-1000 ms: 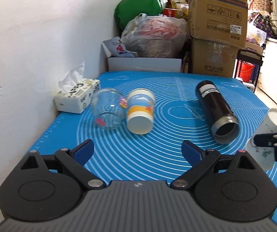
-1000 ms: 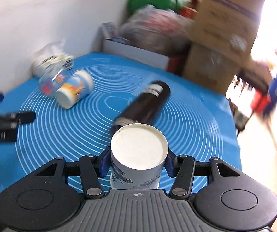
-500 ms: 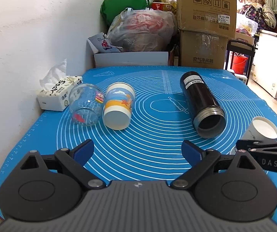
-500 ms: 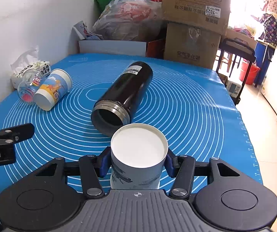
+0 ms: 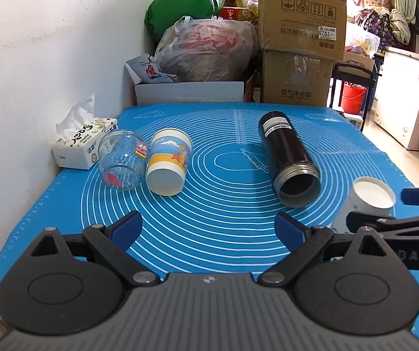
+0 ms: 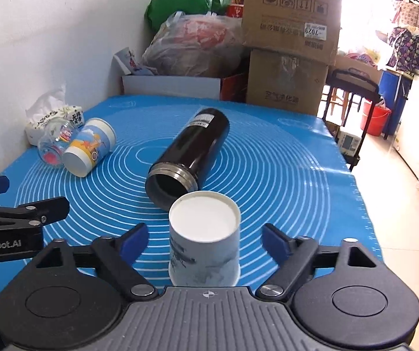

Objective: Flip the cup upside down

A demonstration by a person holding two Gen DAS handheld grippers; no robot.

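Note:
A white paper cup (image 6: 204,244) with a grey print stands upside down on the blue mat (image 6: 282,175), its flat white base up. My right gripper (image 6: 205,241) is open around it, its blue fingertips (image 6: 132,241) apart from the cup's sides. The cup also shows in the left wrist view (image 5: 370,197) at the right, between the right gripper's fingers. My left gripper (image 5: 209,228) is open and empty over the mat's near left part.
A black flask (image 6: 189,158) lies on its side just beyond the cup, mouth towards me. A blue-and-yellow paper cup (image 5: 168,165) and a glass jar (image 5: 121,163) lie on their sides at the left. A tissue pack (image 5: 83,143) sits by the wall. Boxes and bags stand behind the table.
My right gripper has opened and let go of the white cup, which now stands upside down on the mat. The left gripper has hardly moved.

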